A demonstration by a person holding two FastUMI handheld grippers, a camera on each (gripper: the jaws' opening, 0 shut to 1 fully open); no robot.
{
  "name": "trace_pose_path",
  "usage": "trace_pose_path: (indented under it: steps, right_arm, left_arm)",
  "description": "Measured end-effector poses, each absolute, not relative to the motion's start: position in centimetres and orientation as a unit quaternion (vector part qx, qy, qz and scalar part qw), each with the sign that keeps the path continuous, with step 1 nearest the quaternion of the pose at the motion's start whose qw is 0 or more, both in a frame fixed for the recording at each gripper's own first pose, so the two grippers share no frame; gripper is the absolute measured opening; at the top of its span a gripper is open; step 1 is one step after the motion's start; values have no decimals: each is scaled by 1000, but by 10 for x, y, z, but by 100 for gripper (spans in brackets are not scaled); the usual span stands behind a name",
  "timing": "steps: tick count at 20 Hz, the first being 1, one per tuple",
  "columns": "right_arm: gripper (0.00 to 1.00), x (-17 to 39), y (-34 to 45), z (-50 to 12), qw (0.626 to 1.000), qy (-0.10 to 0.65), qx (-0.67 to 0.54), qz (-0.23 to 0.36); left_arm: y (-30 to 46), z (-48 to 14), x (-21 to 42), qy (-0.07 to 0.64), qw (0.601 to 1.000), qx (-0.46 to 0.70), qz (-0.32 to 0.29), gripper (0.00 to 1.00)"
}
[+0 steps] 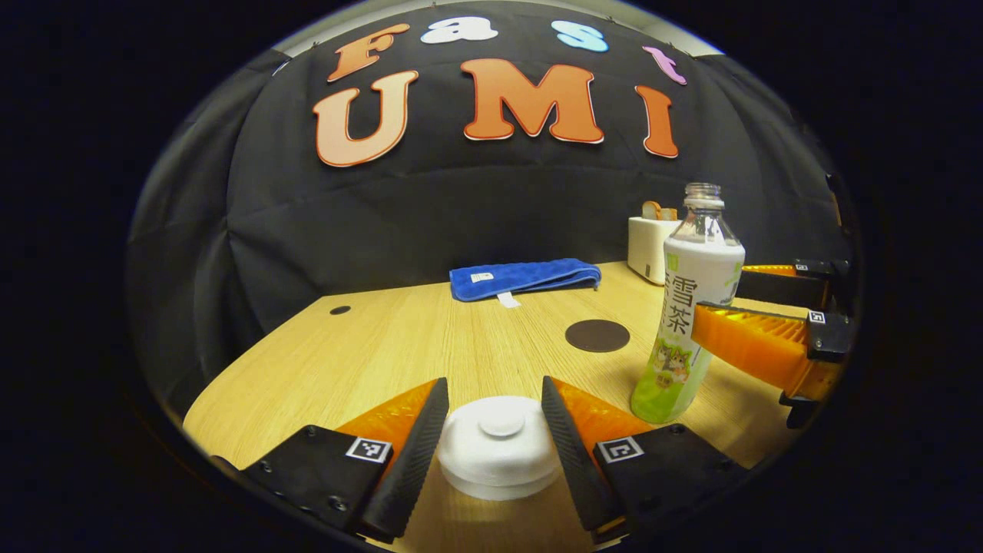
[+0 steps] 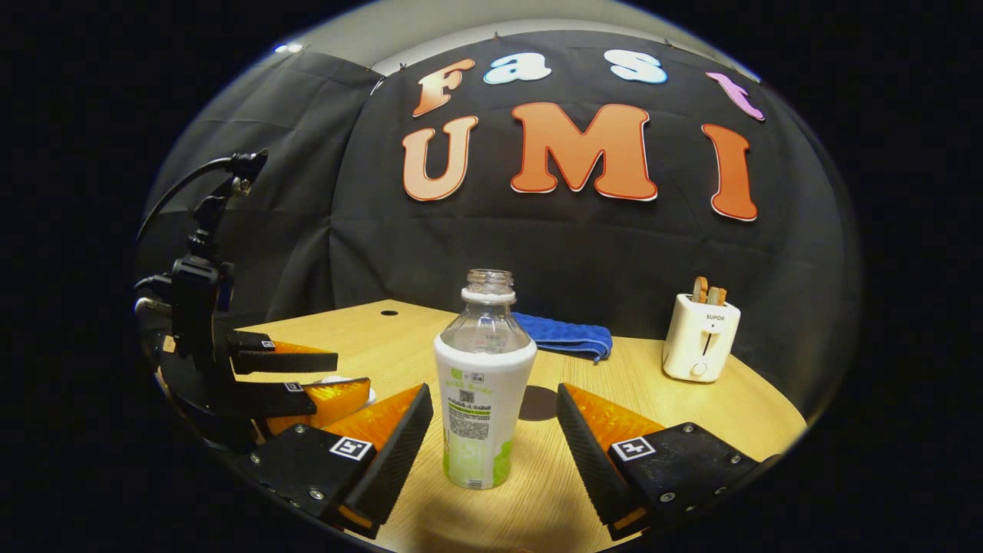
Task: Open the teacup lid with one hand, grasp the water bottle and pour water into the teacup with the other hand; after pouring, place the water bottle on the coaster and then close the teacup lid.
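The white teacup lid [image 1: 499, 449], with a round knob on top, sits on its cup between the fingers of my left gripper [image 1: 495, 384]. The jaws are open and stand close beside the lid's rim; the cup below is hidden. An uncapped water bottle [image 2: 484, 399] with a white and green label stands upright on the table between the fingers of my right gripper [image 2: 493, 392], which is open with a gap on each side. In the left gripper view the bottle [image 1: 687, 322] stands right of the lid with the right gripper [image 1: 718, 296] around it. The dark round coaster [image 1: 597, 336] lies behind it.
A folded blue towel [image 1: 526, 278] lies at the back of the wooden table [image 1: 399, 346]. A white toaster [image 2: 700, 338] with bread slices stands at the back right. The left gripper [image 2: 352, 372] and its cabled mount sit left of the bottle. A small hole [image 1: 339, 310] marks the far left.
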State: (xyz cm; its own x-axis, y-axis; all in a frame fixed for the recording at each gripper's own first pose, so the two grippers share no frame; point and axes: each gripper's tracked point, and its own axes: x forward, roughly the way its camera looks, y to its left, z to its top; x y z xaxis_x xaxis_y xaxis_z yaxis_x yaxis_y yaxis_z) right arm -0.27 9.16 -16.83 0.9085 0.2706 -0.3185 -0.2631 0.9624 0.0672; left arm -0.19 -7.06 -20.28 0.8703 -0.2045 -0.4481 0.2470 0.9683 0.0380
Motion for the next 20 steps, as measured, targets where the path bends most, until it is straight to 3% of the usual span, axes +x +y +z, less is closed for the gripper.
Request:
trace_pose_path:
  steps: [2,5,6,7,10,11,20]
  right_arm:
    - [97,-3,92,-170,976,167,15,140]
    - [97,-3,92,-172,975,170,17,144]
    - [97,-3,92,-174,975,170,16,143]
    - [98,-2,91,-173,975,170,15,142]
    - [98,-3,91,-174,975,171,16,143]
    - [98,-2,90,-175,975,172,15,142]
    - [97,1,101,-189,970,189,0,151]
  left_arm:
    - [-73,-203,3,224,966,53,-117,79]
    - [-76,-208,4,230,964,56,-122,61]
    - [-75,-207,2,231,964,55,-120,61]
    - [-76,-206,5,227,965,55,-121,51]
    - [-74,-205,10,219,968,48,-114,50]
    - [-73,-205,5,227,966,47,-114,33]
    - [-68,-182,12,187,975,44,-109,33]
